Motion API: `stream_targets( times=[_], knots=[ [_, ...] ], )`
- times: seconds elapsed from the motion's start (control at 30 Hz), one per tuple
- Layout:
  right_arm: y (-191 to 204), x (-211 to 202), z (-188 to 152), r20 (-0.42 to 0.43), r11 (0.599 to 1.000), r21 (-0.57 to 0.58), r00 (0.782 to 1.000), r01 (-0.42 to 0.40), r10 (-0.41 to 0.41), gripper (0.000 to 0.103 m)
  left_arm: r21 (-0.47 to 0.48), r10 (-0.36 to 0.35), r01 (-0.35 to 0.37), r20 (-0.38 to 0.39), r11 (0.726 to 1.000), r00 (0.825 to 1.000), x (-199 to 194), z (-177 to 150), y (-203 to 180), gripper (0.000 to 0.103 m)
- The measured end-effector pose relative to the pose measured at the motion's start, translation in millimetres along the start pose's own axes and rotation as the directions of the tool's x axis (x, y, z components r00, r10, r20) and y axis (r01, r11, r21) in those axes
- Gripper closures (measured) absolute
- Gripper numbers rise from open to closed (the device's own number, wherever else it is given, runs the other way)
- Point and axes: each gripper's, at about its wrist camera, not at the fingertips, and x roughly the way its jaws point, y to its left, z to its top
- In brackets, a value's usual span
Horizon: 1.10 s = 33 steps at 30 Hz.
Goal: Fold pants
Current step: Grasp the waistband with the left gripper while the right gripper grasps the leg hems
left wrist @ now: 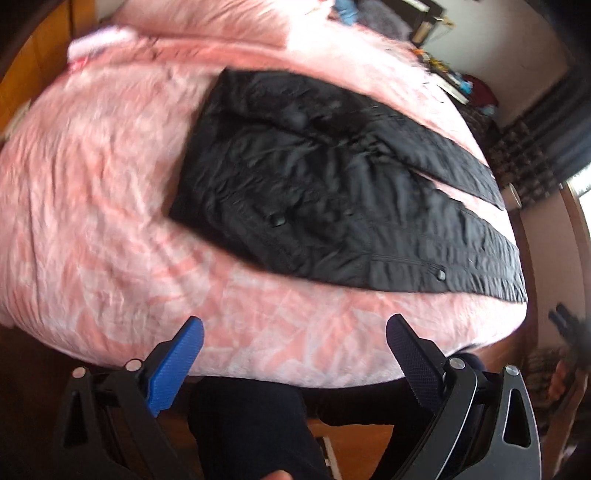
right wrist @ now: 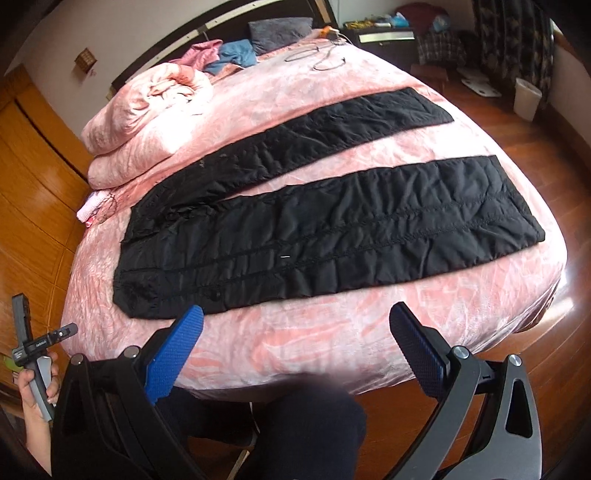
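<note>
Black quilted pants [right wrist: 332,236] lie flat on a pink bedspread [right wrist: 332,350], waist to the left, both legs spread apart toward the right. They also show in the blurred left wrist view [left wrist: 314,184]. My left gripper [left wrist: 295,328] is open and empty, held off the near bed edge in front of the waist end. My right gripper [right wrist: 295,317] is open and empty, just short of the near leg's edge. The left gripper's handle [right wrist: 37,350] shows in a hand at the lower left of the right wrist view.
A rolled pink duvet [right wrist: 147,122] lies at the back left of the bed. Clothes and a grey pillow [right wrist: 277,31] sit at the headboard, with cables [right wrist: 314,55] nearby. Wooden wardrobe [right wrist: 33,177] on the left, wood floor [right wrist: 535,155] and white bin [right wrist: 526,98] on the right. My knee [right wrist: 303,424] is below.
</note>
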Motion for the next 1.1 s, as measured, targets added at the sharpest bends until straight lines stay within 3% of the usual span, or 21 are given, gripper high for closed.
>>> stream_targets(
  times=[0.1, 0.17, 0.23, 0.37, 0.43, 0.47, 0.5, 0.53, 0.57, 0.67, 0.8, 0.87, 0.9, 0.93, 0.97, 1.0, 1.03, 1.1],
  knots=[
    [-40.5, 28.0, 0.7, -0.025, 0.995, 0.094, 0.999, -0.026, 0.029, 0.002, -0.158, -0.065, 0.049, -0.099, 0.986, 0.993, 46.3, 28.3, 55.1, 0.004],
    [-63.7, 42.8, -0.4, -0.026, 0.985, 0.163, 0.997, -0.061, 0.066, 0.002, -0.242, -0.046, 0.023, -0.09, 0.97, 0.995, 65.3, 42.1, 78.4, 0.004],
    [-88.9, 51.4, -2.3, -0.011, 0.969, 0.224, 0.994, -0.099, 0.104, 0.002, -0.303, -0.119, 0.094, -0.067, 0.948, 0.991, 81.0, 52.7, 89.8, 0.004],
    [-137.5, 69.9, -0.6, 0.001, 0.926, 0.343, 0.986, -0.156, 0.166, 0.002, -0.357, -0.115, 0.085, -0.064, 0.93, 0.991, 111.3, 62.7, 93.8, 0.008],
    [-176.0, 71.1, 3.3, 0.037, 0.879, 0.441, 0.982, -0.182, 0.184, 0.002, -0.392, -0.126, 0.11, -0.016, 0.913, 0.992, 115.4, 66.7, 97.1, 0.008],
    [-200.3, 70.4, 6.0, 0.071, 0.837, 0.504, 0.976, -0.214, 0.207, 0.003, -0.394, -0.138, 0.132, 0.013, 0.91, 0.99, 115.0, 69.2, 95.4, 0.009],
    [-223.3, 68.2, 7.4, 0.105, 0.802, 0.553, 0.973, -0.228, 0.204, 0.003, -0.395, -0.141, 0.138, 0.021, 0.908, 0.99, 114.9, 71.6, 93.0, 0.016],
    [-244.2, 64.2, 8.3, 0.139, 0.773, 0.588, 0.972, -0.237, 0.191, 0.003, -0.393, -0.133, 0.129, 0.017, 0.91, 0.991, 115.8, 72.5, 90.6, 0.037],
    [-263.5, 60.2, 9.3, 0.17, 0.751, 0.613, 0.969, -0.247, 0.18, 0.003, -0.394, -0.12, 0.112, 0.006, 0.912, 0.993, 117.8, 74.5, 90.0, 0.041],
    [-315.8, 58.2, 10.0, 0.233, 0.671, 0.686, 0.958, -0.282, 0.165, 0.003, -0.403, -0.115, 0.112, 0.016, 0.908, 0.993, 121.8, 76.3, 91.6, 0.042],
    [-350.8, 67.9, 17.3, 0.253, 0.638, 0.715, 0.956, -0.286, 0.146, 0.003, -0.446, -0.159, 0.17, 0.062, 0.879, 0.985, 121.2, 75.4, 98.3, 0.028],
    [-359.6, 76.4, 21.3, 0.267, 0.635, 0.712, 0.952, -0.3, 0.151, 0.003, -0.45, -0.094, 0.111, 0.06, 0.886, 0.994, 120.1, 74.7, 93.7, 0.039],
    [-361.8, 79.5, 23.5, 0.286, 0.633, 0.706, 0.945, -0.319, 0.158, 0.009, -0.445, -0.057, 0.078, 0.06, 0.892, 0.997, 118.9, 73.5, 91.4, 0.051],
    [-363.8, 84.5, 26.2, 0.294, 0.63, 0.701, 0.94, -0.334, 0.17, 0.024, -0.465, -0.046, 0.074, 0.07, 0.882, 0.996, 117.7, 71.2, 92.3, 0.065],
    [-364.8, 91.8, 28.4, 0.278, 0.618, 0.711, 0.942, -0.334, 0.188, 0.063, -0.498, -0.066, 0.1, 0.085, 0.861, 0.994, 116.5, 68.5, 96.2, 0.072],
    [-365.6, 97.6, 27.7, 0.265, 0.607, 0.723, 0.944, -0.331, 0.198, 0.088, -0.523, -0.084, 0.122, 0.096, 0.844, 0.992, 115.2, 66.6, 99.5, 0.081],
    [-364.7, 100.5, 26.8, 0.246, 0.611, 0.729, 0.951, -0.309, 0.188, 0.089, -0.532, -0.088, 0.131, 0.106, 0.836, 0.99, 112.5, 66.3, 100.3, 0.085],
    [-354.8, 97.8, 28.6, 0.229, 0.644, 0.71, 0.958, -0.285, 0.171, 0.092, -0.508, -0.041, 0.091, 0.108, 0.857, 0.993, 105.3, 68.0, 94.5, 0.088]
  ],
)
